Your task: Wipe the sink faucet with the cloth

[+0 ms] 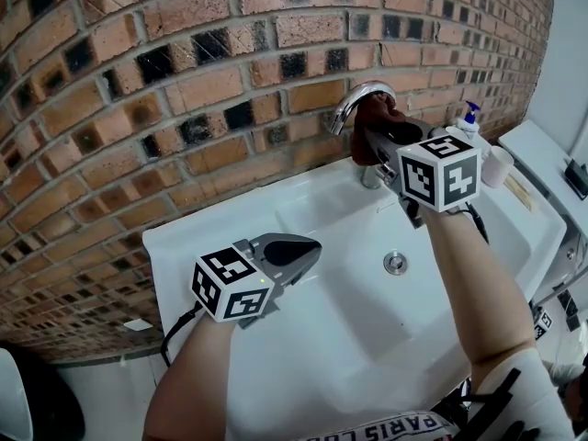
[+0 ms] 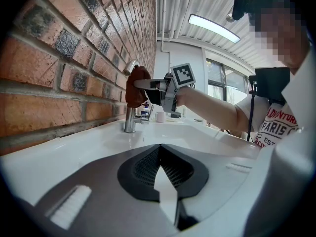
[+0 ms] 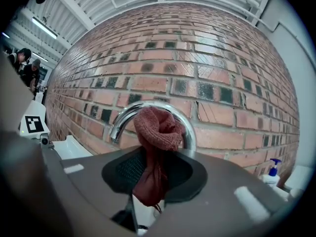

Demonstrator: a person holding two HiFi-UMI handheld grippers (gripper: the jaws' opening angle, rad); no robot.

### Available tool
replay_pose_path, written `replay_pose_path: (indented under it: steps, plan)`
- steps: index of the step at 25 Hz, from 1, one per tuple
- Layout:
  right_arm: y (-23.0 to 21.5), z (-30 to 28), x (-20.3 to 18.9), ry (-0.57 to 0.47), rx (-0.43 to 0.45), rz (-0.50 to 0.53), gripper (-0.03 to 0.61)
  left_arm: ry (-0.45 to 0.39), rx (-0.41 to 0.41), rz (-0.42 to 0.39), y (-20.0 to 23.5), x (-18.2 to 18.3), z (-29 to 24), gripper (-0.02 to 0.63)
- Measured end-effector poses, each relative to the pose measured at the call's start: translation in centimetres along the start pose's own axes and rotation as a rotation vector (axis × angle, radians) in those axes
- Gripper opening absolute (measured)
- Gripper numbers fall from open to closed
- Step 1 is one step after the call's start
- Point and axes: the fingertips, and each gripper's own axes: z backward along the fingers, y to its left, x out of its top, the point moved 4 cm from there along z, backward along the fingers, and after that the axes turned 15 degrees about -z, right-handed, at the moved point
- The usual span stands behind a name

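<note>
Touching faucet [image 1: 353,100] above sink [image 1: 331,324]: clamped cloth [image 3: 157,128]

From the right gripper view, the cloth [image 3: 157,127] covers the crown of the faucet [image 3: 120,124] arch, and its lower end drops out of sight between the right tongs [image 3: 153,179]. In the head view those tongs partly block the faucet's foot. The soap bottle [image 3: 271,174] shows only its top; the rest sits behind the tongs' body. Small items [image 2: 148,113] beside the faucet in the left gripper view are too tiny to name.
</note>
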Motion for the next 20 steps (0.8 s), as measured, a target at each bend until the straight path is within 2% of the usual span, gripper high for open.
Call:
replay_pose_path:
  steps: [12, 20]
  plan:
    - [3.9, -0.2, -0.8, 0.001, 0.084, 0.044, 0.098, 0.0, -0.002, -0.001, 0.0, 0.0, 0.0, 0.006]
    - [4.6, -0.3, -1.5, 0.019, 0.085, 0.099, 0.098, 0.0, -0.003, 0.0, 0.0, 0.0, 0.0, 0.006]
